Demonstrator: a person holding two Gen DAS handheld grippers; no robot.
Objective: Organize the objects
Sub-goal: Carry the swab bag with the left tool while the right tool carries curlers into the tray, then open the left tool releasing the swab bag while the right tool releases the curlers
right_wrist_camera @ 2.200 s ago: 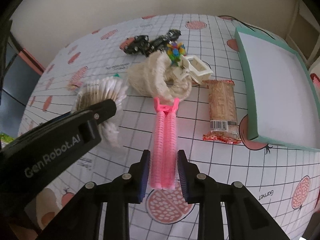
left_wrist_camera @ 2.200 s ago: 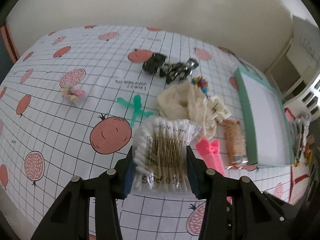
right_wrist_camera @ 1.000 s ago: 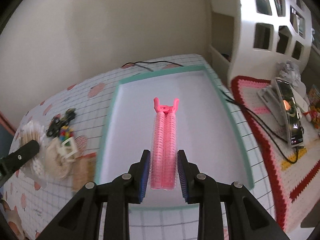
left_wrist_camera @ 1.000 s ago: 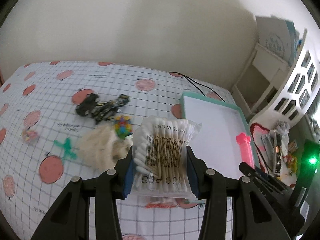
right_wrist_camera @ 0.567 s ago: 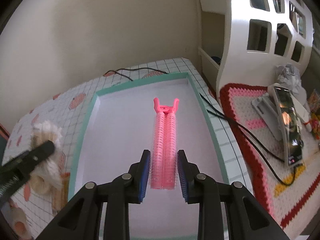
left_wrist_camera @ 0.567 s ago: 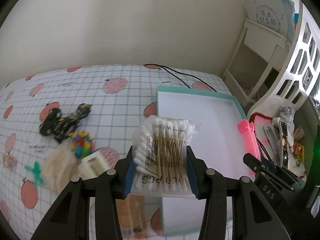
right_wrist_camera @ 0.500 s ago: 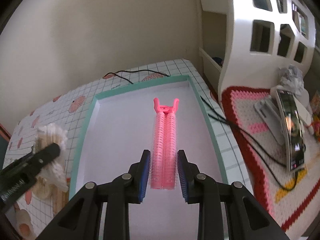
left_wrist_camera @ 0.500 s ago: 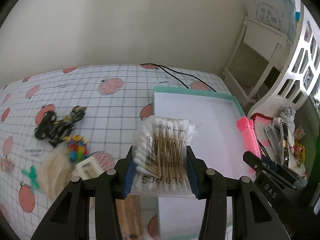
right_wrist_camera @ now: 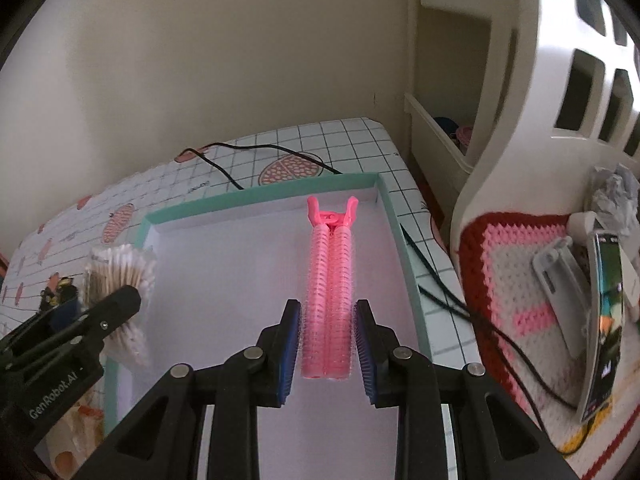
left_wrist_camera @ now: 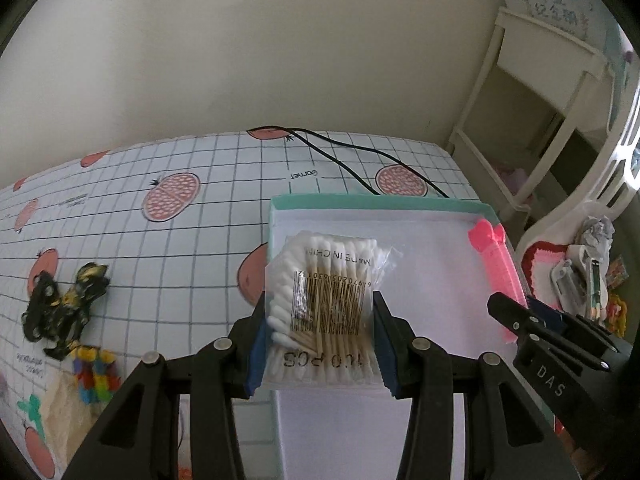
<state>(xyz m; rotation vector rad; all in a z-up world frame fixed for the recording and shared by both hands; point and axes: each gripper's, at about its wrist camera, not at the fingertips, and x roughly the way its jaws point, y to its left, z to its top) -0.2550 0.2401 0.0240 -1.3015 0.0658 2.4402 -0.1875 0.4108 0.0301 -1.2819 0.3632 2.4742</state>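
My left gripper (left_wrist_camera: 320, 340) is shut on a clear bag of cotton swabs (left_wrist_camera: 326, 304), held over the near left corner of the teal-rimmed white tray (left_wrist_camera: 376, 203). In the right wrist view the same bag (right_wrist_camera: 120, 276) hangs at the tray's left rim (right_wrist_camera: 260, 195), with the left gripper (right_wrist_camera: 120, 304) around it. My right gripper (right_wrist_camera: 326, 344) is shut on a pink hair-roller clip (right_wrist_camera: 329, 280), held lengthways above the tray's right half. From the left wrist view the clip (left_wrist_camera: 498, 276) shows along the tray's right edge.
Left of the tray lie black hair clips (left_wrist_camera: 60, 312), a colourful bead piece (left_wrist_camera: 94, 372) and a cream woolly item (left_wrist_camera: 60, 408). A black cable (left_wrist_camera: 360, 156) runs behind the tray. A white shelf (left_wrist_camera: 540, 80) and a crocheted mat (right_wrist_camera: 520, 280) with a phone (right_wrist_camera: 604, 320) stand to the right.
Both grippers have carried their loads rightward from the pile of objects to above the tray. In the last half second they shifted only slightly. Both grips are unchanged.
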